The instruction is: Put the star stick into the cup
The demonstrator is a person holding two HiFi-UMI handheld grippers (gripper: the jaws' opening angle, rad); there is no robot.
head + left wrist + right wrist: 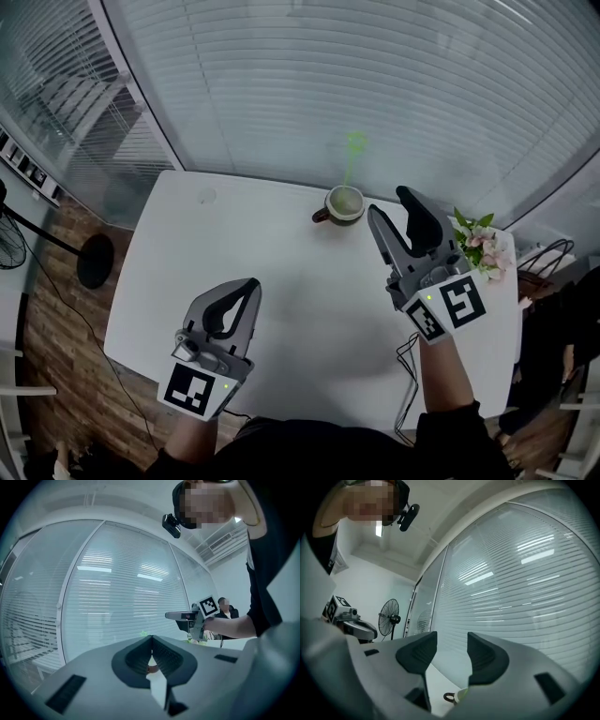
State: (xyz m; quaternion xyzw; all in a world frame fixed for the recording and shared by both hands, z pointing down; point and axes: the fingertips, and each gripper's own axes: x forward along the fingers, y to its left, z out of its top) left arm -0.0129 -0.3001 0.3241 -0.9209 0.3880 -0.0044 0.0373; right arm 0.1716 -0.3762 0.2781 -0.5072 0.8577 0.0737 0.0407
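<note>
The star stick (pixel 353 155) stands in the cup (pixel 344 204) at the desk's (pixel 281 281) far edge, so my right claw (pixel 389 202) hangs wide and empty beside it. My left claw (pixel 251 284) sits closed, idle, near the front.

The table (pixel 281 281) under the cup (pixel 343 204) is white, smooth and matt, with only a faint sheen. The cup looks like glazed ceramic: a pale, glossy body with a dark handle. The star stick (pixel 353 150) rising from it looks like translucent green plastic. The right gripper (pixel 387 200), just beside the cup, and the left gripper (pixel 253 283), well apart from it, have matt grey plastic shells. Their dark pads (pixel 485 656) are ribbed and look rubbery. The marker cube (pixel 459 305) carries flat black-and-white print. Left of the cup, off the table, the floor (pixel 56 281) shows brown wood grain. Behind the cup, the glass wall (pixel 328 84) is glossy over pale slatted blinds.
</note>
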